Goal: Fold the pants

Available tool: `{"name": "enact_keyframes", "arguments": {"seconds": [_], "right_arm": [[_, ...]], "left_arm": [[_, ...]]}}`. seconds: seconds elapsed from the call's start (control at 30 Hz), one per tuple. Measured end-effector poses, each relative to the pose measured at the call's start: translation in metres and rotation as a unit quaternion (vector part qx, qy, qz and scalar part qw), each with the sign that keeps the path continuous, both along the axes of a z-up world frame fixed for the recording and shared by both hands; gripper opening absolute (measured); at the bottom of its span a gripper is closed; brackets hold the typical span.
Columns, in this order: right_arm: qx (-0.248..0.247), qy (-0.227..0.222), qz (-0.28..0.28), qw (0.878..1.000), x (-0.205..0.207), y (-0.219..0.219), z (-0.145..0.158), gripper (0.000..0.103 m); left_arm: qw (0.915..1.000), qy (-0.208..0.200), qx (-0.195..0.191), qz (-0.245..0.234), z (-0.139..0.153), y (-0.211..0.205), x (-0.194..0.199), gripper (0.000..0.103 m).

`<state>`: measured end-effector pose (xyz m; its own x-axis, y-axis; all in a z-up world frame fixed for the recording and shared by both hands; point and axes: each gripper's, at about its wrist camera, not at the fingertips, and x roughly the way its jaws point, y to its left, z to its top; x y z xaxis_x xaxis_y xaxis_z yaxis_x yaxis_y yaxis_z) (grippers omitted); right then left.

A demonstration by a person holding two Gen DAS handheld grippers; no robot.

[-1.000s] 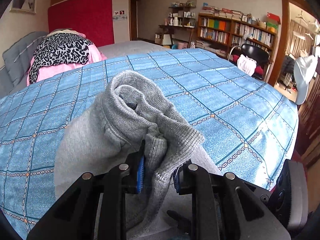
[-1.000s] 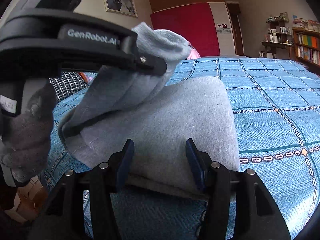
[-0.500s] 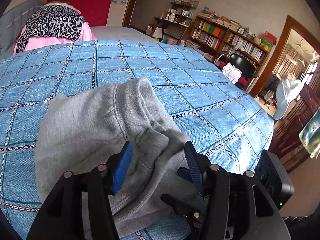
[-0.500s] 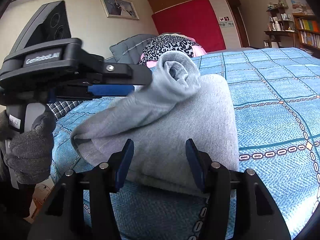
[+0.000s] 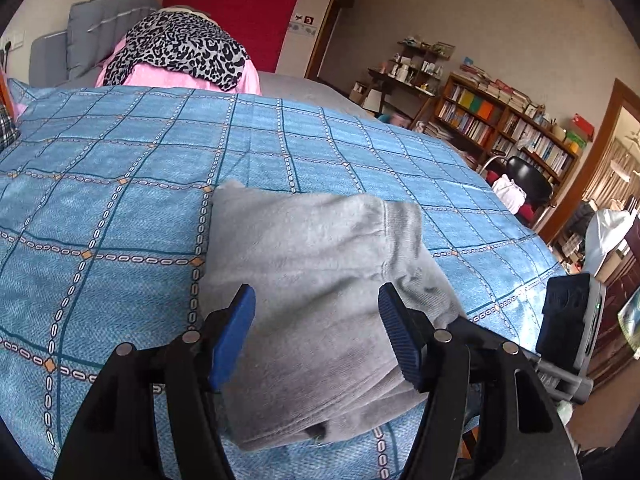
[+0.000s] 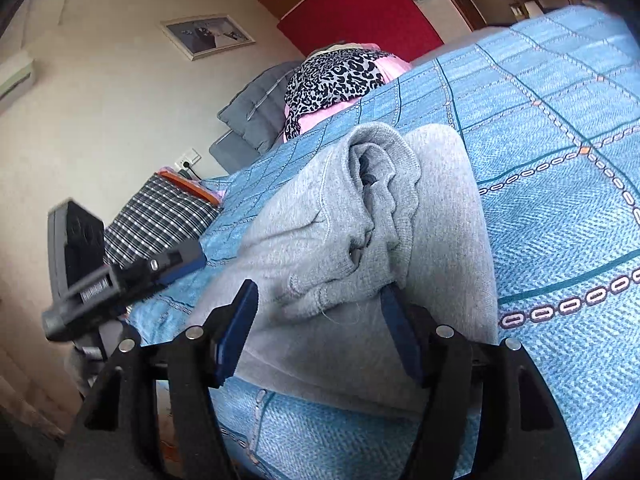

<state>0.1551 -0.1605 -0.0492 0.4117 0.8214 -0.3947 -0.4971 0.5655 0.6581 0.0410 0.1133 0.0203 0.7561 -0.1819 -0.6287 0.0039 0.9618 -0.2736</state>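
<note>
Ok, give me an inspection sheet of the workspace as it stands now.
Surface: bed under a blue checked bedspread.
Job's things: grey pants lie folded in a bundle near the bed's edge, ribbed cuff bunched on top.
Clutter: leopard-print cloth on pink bedding at the head end; plaid cushion at the side.
Grippers: left tool open, having just been opening, nothing pinched; right tool open, having just been opening, pads clear of the cloth.
Cables: nothing seen.
Surroundings: bookshelf, black chair, red wall panel, framed picture.
</note>
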Motion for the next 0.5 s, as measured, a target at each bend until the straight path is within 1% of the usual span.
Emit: {"name": "enact_keyframes", "arguments": {"seconds": [0.1,0.13,0.17,0.23,0.33,0.4,0.43,0.47,0.5], "right_arm": [[0.020,0.037,-0.009,0.999,0.013,0.001,0.002,0.067],[0.021,0.047,-0.013,0.999,0.016,0.003,0.002,0.067],[0.021,0.053,-0.017,0.998,0.018,0.004,0.002,0.069],[0.013,0.055,-0.025,0.998,0.022,0.009,0.004,0.069],[-0.007,0.052,-0.043,0.998,0.029,0.020,0.007,0.069],[-0.027,0.045,-0.059,0.997,0.034,0.026,0.006,0.061],[-0.038,0.038,-0.069,0.996,0.034,0.028,0.007,0.050],[-0.049,0.030,-0.077,0.995,0.035,0.030,0.007,0.036],[-0.059,0.022,-0.083,0.995,0.035,0.031,0.008,0.034]], "left_arm": [[0.9999,0.005,0.002,-0.012,-0.011,0.003,-0.010,0.064],[0.9998,0.006,0.003,-0.019,-0.014,0.001,-0.013,0.066],[0.9997,0.004,0.004,-0.025,-0.016,-0.001,-0.017,0.073],[0.9991,-0.005,0.009,-0.041,-0.020,-0.008,-0.023,0.078],[0.9971,-0.016,0.047,-0.056,-0.024,-0.024,-0.031,0.079],[0.9954,-0.019,0.079,-0.050,-0.029,-0.035,-0.031,0.079],[0.9944,-0.018,0.096,-0.042,-0.033,-0.038,-0.031,0.079],[0.9930,-0.020,0.111,-0.034,-0.036,-0.041,-0.029,0.079],[0.9915,-0.025,0.125,-0.028,-0.039,-0.044,-0.029,0.079]]}}
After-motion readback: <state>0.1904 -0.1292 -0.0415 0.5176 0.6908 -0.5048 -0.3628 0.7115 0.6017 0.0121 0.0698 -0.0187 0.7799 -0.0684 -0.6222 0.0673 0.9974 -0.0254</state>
